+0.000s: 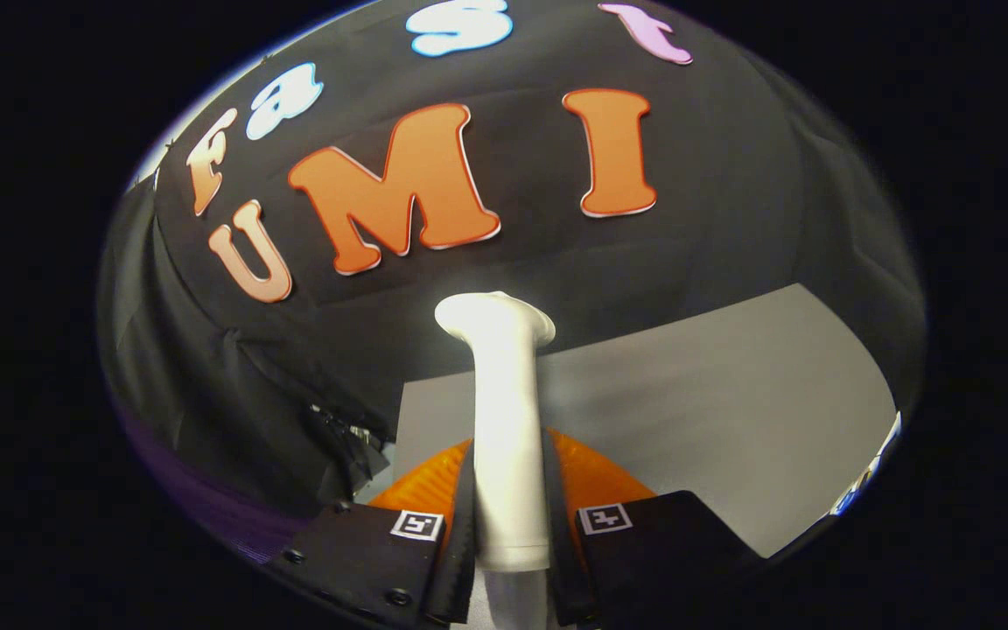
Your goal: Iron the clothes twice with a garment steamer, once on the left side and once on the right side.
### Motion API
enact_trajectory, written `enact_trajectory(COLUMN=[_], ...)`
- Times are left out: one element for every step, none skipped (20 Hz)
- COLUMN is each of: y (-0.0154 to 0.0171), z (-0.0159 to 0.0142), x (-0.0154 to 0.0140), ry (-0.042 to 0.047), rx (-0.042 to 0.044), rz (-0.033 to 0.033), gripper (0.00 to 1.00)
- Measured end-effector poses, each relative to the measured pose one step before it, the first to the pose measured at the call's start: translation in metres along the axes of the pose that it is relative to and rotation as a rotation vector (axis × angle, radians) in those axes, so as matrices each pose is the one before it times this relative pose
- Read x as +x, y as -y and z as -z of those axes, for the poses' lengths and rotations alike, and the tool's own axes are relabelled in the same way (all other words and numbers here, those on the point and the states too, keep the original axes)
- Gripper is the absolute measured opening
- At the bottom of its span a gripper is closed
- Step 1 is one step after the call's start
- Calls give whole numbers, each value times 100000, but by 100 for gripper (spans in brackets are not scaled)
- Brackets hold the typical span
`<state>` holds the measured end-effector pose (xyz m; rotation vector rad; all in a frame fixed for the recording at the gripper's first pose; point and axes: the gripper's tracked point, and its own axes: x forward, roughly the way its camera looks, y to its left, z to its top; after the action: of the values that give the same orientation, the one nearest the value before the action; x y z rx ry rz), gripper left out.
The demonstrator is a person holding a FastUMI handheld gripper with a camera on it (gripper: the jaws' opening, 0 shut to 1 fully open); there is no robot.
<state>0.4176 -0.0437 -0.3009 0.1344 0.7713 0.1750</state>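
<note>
Gripper: the gripper [508,534] sits at bottom centre of the frame, fingers closed on the steamer, one pressing each side of its white handle.
Steamer: the steamer [502,420] rises from between the fingers up through the middle of the frame, ending in a flared white head near centre.
Clothes: a dark garment [241,411] hangs in folds at left, well left of the steamer head; the head is not touching it.
Table: a grey table [731,411] fills the lower right behind the steamer.
Step in hand: by my reading, carrying the steamer toward the garment for a pass; which side comes next I cannot tell.
Doing it well: keep the clamp firm so the handle does not twist, swing left until the head faces the cloth, then draw one slow straight stroke down that side.
Risk: a loose hold could let the head tilt off the fabric or snag a fold.
</note>
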Motion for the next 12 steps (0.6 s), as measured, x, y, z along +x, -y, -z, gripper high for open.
enact_trajectory(y=[280, -28, 141, 197, 503, 216, 82, 200, 378, 301, 253, 146], z=[-935, -1033, -715, -712, -771, -744, -630, -584, -609, -517, -728, -702], x=[-1455, -1166, -1584, -1435, -1901, -1672, -1453, -1571, -1647, -1741, -1683, -1484], ry=[5112, 5264, 4946, 4131, 4172, 3797, 3320, 2800, 3306, 2948, 2702, 2764], rx=[1440, 863, 437, -395, -315, 316, 290, 445, 2246, 1863, 1110, 744], rz=[617, 569, 838, 1358, 1494, 1226, 975, 911, 978, 942, 1012, 1154], gripper=[43, 43, 43, 43, 43, 43, 43, 43, 42, 43, 43, 43])
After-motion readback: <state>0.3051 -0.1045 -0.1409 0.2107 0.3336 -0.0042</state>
